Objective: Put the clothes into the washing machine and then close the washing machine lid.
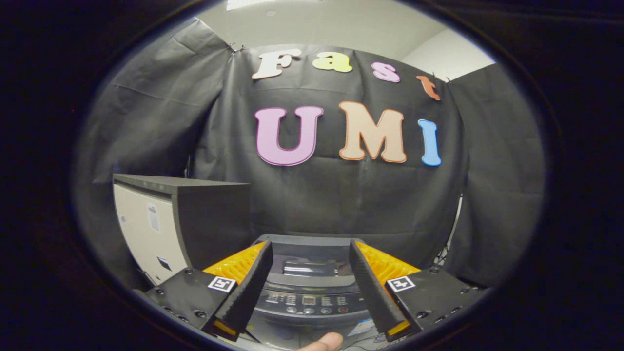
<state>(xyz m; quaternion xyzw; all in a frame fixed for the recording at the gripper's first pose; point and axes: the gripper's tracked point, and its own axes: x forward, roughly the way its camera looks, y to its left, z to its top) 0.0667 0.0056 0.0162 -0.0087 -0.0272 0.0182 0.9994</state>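
Booth wall: the black cloth backdrop (341, 195) is hanging behind everything I am facing, creased and pinned at its upper corners.
Cabinet: a boxy unit with a dark grey top and pale cream side panel (146, 229) is standing to the left of the washer, close against the cloth; small stickers are showing on its pale side, too small for me to make out.
Washing machine: the dark grey top-loading washing machine with a glossy plastic lid (312, 287) is sitting low and straight ahead of me, beyond my fingers and showing in the gap between them. Its lid is lying flat and reflecting a bright strip of light. Nearer to me, a curved control panel is carrying rows of small round buttons and a little display, which I am not reading. The rounded back edge is nearly meeting the cloth.
Gripper: my black two-finger gripper with orange ribbed backing (310, 256) is hovering above the washer's front with its fingers (248, 292) spread wide apart, gripping nothing and touching nothing.
Markers: a small square black-and-white tag is sitting on each finger base.
Fingertip: a person's fingertip (324, 342) is peeking in below the control panel, between my finger bases.
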